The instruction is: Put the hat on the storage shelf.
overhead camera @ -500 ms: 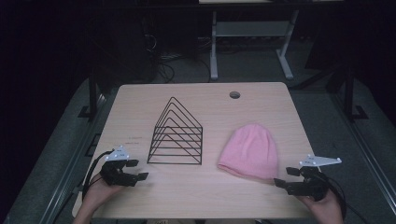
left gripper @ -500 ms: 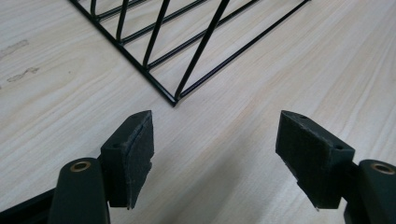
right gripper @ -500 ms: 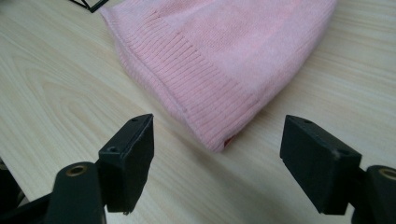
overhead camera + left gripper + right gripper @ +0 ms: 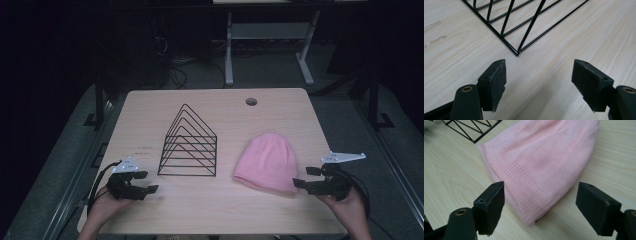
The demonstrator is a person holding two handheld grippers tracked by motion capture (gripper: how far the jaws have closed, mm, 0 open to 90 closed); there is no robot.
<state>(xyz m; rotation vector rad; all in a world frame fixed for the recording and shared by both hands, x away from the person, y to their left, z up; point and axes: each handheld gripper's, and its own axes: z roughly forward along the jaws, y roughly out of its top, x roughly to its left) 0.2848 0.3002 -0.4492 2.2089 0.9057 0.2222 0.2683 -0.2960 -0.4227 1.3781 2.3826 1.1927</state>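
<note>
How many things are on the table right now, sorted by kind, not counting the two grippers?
Black wire triangular file rack: 1, standing left of centre on the light wooden table.
Pink knitted beanie hat: 1, lying flat to the rack's right.
Total: 2.

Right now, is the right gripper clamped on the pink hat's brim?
No. The right gripper stands open, its jaws apart on either side of the pink hat, touching nothing.
</note>
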